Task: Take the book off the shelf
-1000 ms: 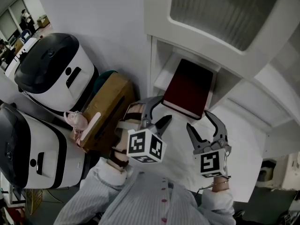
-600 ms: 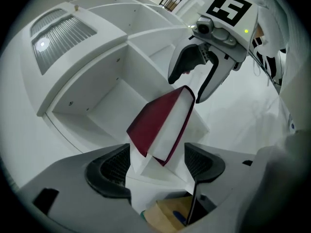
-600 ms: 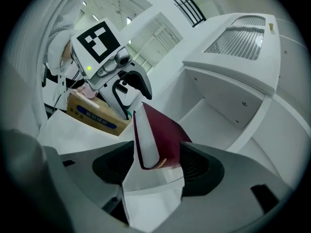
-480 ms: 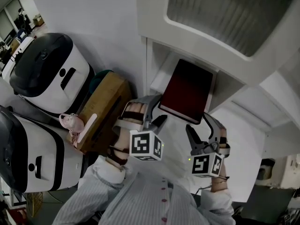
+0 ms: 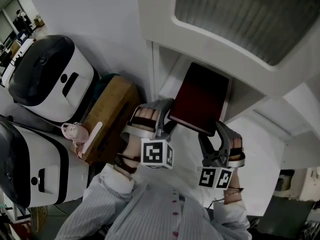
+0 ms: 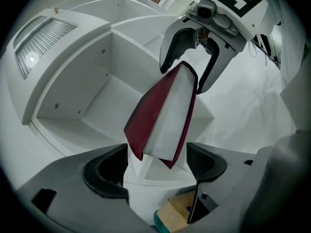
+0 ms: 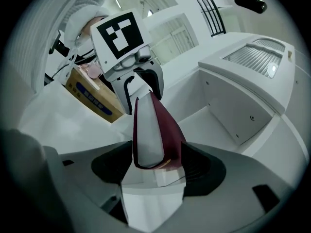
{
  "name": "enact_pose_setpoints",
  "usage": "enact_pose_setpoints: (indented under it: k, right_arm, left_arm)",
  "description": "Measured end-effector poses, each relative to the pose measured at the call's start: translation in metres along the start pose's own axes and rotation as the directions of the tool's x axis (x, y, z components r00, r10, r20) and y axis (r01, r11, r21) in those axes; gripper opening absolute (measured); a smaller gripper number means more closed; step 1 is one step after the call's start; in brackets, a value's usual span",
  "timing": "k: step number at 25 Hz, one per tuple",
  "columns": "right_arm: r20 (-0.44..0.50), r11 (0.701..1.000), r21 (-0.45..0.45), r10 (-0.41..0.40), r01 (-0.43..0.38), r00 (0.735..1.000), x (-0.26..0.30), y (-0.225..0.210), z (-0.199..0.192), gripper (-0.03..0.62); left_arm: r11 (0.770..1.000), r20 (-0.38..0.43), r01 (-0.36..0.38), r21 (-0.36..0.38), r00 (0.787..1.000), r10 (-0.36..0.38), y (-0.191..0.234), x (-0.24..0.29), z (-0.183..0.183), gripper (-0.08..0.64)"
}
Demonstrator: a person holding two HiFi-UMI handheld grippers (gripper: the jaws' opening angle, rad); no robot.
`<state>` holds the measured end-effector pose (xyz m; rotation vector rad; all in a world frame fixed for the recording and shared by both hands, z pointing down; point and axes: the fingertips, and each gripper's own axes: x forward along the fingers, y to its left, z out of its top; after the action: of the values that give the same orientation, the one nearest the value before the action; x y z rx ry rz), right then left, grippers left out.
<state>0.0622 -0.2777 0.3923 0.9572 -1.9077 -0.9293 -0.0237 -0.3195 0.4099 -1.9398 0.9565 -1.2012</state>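
Observation:
A dark red book (image 5: pixel 200 99) sticks out of the white shelf's compartment (image 5: pixel 169 76), tilted, with its near edge toward me. My left gripper (image 5: pixel 167 118) straddles its near left corner and my right gripper (image 5: pixel 218 134) its near right corner. Both pairs of jaws have just been opening and stand wide. In the left gripper view the book (image 6: pixel 163 113) sits between the pads of my left gripper (image 6: pixel 158 166) with a gap on each side. In the right gripper view its page edge (image 7: pixel 148 130) lies between the jaws of my right gripper (image 7: pixel 155 169), with a gap on the left.
Two white and black appliances (image 5: pixel 50 69) (image 5: pixel 25 154) stand at the left. A cardboard box (image 5: pixel 112 114) with a pink object (image 5: pixel 75 132) on it is beside the shelf. A ribbed panel (image 5: pixel 240 14) tops the unit. A white surface (image 5: pixel 260 149) lies to the right.
Both grippers have rolled and their jaws stand wider round the book's near corners. The book still sticks out of the compartment.

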Motion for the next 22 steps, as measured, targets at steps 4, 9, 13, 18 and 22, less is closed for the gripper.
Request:
enact_pose_setpoints:
  k: [4,9,13,18,22]
  right_arm:
    - [0.003,0.999,-0.037,-0.024,0.024,1.000,0.008,0.000,-0.001,0.264]
    - [-0.004,0.996,-0.077,-0.044,0.043,0.999,0.018,0.001,-0.004,0.264]
    - [-0.005,0.991,-0.112,-0.074,0.073,0.997,0.024,-0.001,-0.005,0.264]
    - [-0.019,0.979,-0.175,-0.111,0.106,0.994,0.033,-0.003,-0.007,0.264]
    - [-0.020,0.972,-0.207,-0.119,0.113,0.993,0.041,-0.005,-0.006,0.264]
  left_arm:
    - [1.000,-0.002,-0.013,0.022,1.000,0.013,0.002,0.009,-0.001,0.373]
    - [0.999,0.005,-0.023,0.035,1.000,0.023,0.007,0.016,0.001,0.375]
    - [0.997,0.003,-0.036,0.065,0.999,0.036,0.010,0.021,0.000,0.377]
    - [0.995,0.008,-0.053,0.085,0.999,0.053,0.013,0.026,0.002,0.377]
    - [0.995,0.012,-0.058,0.082,0.998,0.057,0.014,0.028,0.003,0.377]
